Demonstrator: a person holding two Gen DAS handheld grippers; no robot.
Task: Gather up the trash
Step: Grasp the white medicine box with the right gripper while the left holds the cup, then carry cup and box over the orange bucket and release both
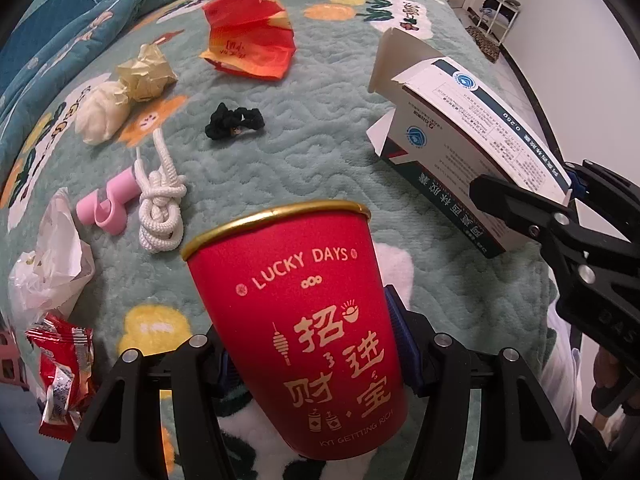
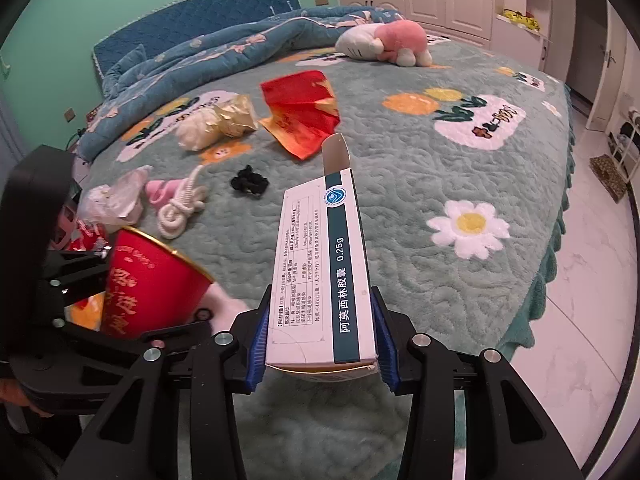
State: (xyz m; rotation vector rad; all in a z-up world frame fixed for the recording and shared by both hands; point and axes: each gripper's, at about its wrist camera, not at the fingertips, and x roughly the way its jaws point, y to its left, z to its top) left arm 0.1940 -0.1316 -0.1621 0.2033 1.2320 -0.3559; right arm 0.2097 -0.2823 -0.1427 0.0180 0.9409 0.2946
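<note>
The right gripper (image 2: 320,332) clamps a white medicine box (image 2: 320,264) between its blue pads (image 2: 258,344), open flap pointing away over the green bedspread (image 2: 420,184). Left of the box, the left gripper (image 2: 132,300) grips a red paper cup (image 2: 148,284). Beyond the box lie a black scrunchie (image 2: 248,181), a white knotted rope (image 2: 180,208) and a red wrapper (image 2: 304,112).

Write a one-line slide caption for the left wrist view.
Left gripper holds a red paper cup above the littered bedspread; right gripper holds a medicine box.
</note>
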